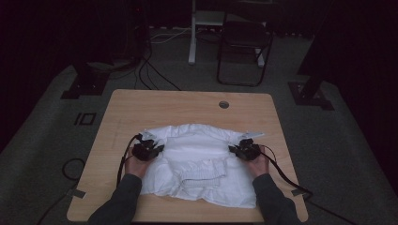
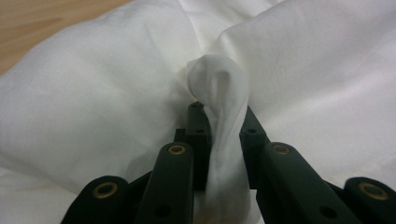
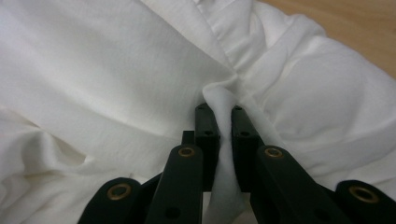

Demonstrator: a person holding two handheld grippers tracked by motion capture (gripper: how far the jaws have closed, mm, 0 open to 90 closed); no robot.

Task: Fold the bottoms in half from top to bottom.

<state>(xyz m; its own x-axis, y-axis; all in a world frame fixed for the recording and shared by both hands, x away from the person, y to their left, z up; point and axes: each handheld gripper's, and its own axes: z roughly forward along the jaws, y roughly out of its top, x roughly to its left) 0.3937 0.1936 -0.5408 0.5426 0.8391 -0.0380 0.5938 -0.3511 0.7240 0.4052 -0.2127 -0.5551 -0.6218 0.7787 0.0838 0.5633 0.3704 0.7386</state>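
Thing in hand: a white garment point(image 1: 197, 161) is spread on the wooden table point(image 1: 141, 105), crumpled, nearer the person's edge than the far edge.
Long axis of the garment: it is laid across the table from left to right, so its two ends are pointed toward the two hands.
Left tongs point(image 1: 149, 149): they are clenched on a pinched fold of the garment at its left end; in the left gripper view the fold point(image 2: 223, 116) is seen squeezed between the two black jaws and bulging above them.
Right tongs point(image 1: 243, 149): they are clenched on a like fold at the right end; in the right gripper view the fold point(image 3: 223, 126) is seen nipped tightly between the jaws.
Direction from the tongs: the bulk of the cloth is lain between the two grips, inward from each, and some of it is heaped toward the person.
Nearer hand: neither is favoured; each end is already held by its own side.
Ribbed band point(image 1: 202, 177): it is seen near the front middle, apart from both grips.
Judged next move: the fabric is probably to be carried or pulled taut along the left-right line, so both grips must be kept level and moved together.
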